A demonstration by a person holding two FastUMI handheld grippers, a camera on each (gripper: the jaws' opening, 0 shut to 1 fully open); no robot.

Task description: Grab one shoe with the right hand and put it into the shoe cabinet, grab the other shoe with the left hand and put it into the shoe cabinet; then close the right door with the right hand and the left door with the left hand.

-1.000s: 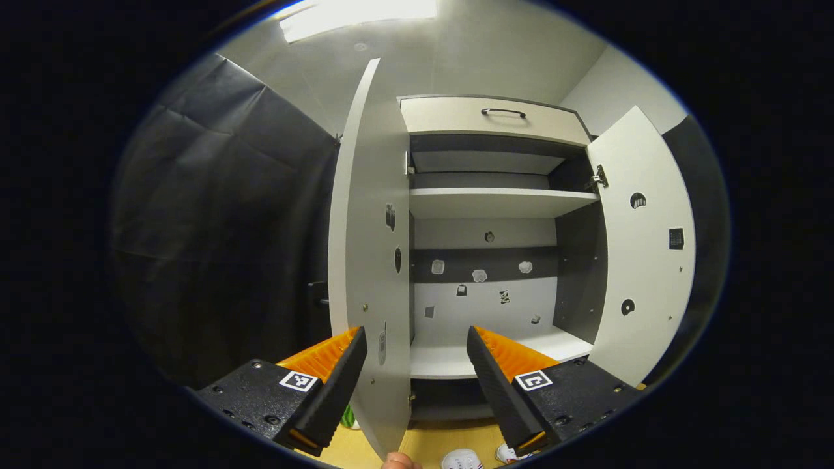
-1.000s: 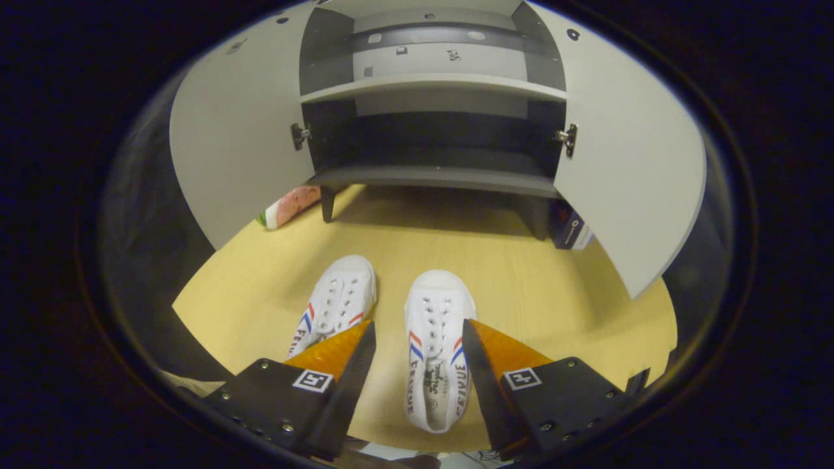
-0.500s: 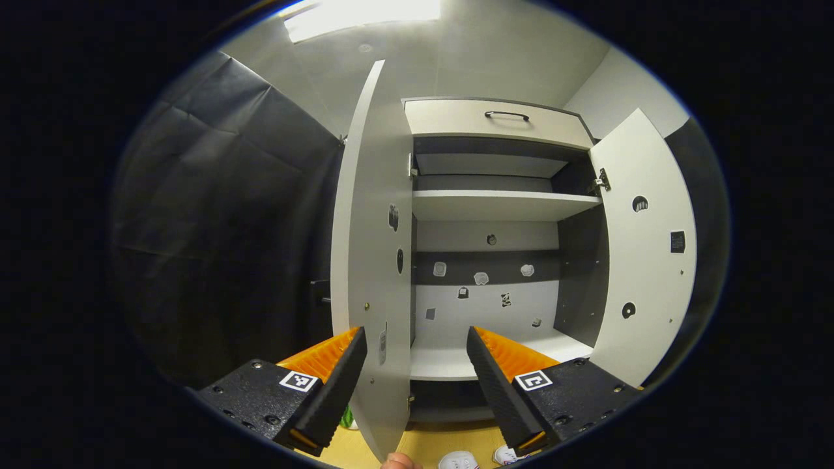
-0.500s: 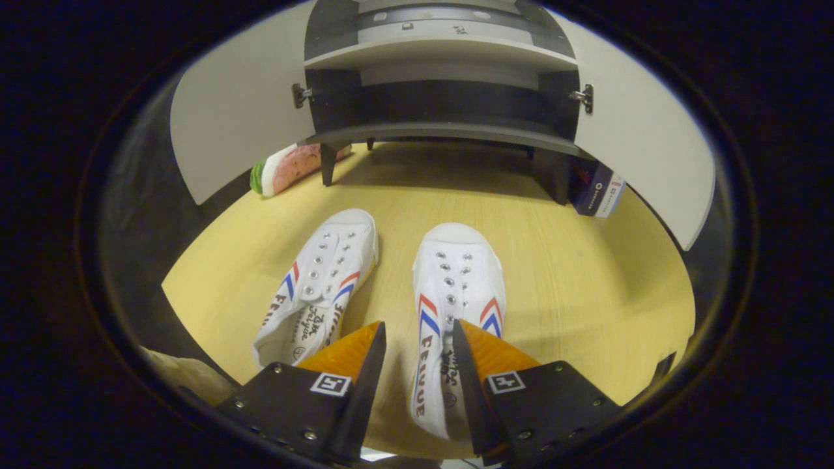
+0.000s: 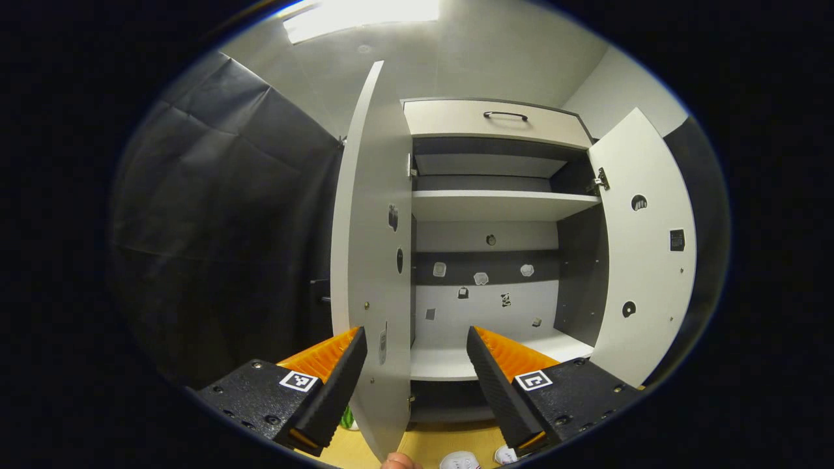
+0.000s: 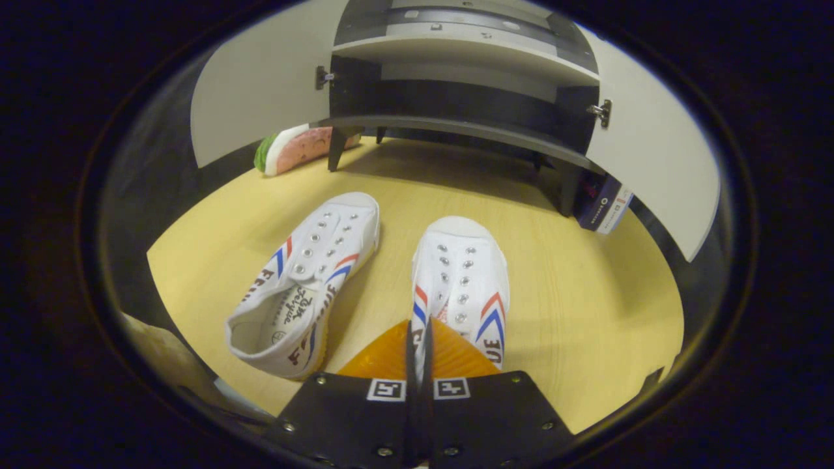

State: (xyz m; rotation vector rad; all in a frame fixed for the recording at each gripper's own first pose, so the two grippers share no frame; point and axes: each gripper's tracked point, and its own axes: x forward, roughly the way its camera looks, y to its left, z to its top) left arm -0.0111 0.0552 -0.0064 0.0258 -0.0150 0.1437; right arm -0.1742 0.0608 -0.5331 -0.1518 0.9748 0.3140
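Right-hand shoe (image 6: 464, 273): it is sitting on the yellow tabletop (image 6: 586, 286), toe pointing toward the shoe cabinet (image 6: 456, 85), and you are pinching its inner side wall near the collar.
Right gripper (image 6: 420, 339): your fingers are clenching together on that thin wall of the shoe, one inside the opening and one outside, with almost no gap between them.
Other shoe (image 6: 306, 273): it is lying just beside the first, to its left in the right gripper view, angled so its toe is leaning toward its partner and its opening is facing you; the two are apart. Both toes are also peeking in at the bottom edge of the left gripper view (image 5: 460, 461).
Left gripper (image 5: 417, 339): you are holding it up in front of the open cabinet with the fingers spread wide and released, gripping nothing; the edge of the left door is standing between them from this angle.
Left door (image 5: 371, 247): it is swung open, seen nearly edge-on.
Right door (image 5: 645, 260): it is hanging open too, its inner face turned toward you.
Cabinet shelves (image 5: 495, 203): they are bare, with a handled drawer front (image 5: 495, 120) sitting above them.
Beside the cabinet legs: a watermelon-slice toy (image 6: 303, 146) is lying at the left, a small box (image 6: 603, 202) is standing at the right.
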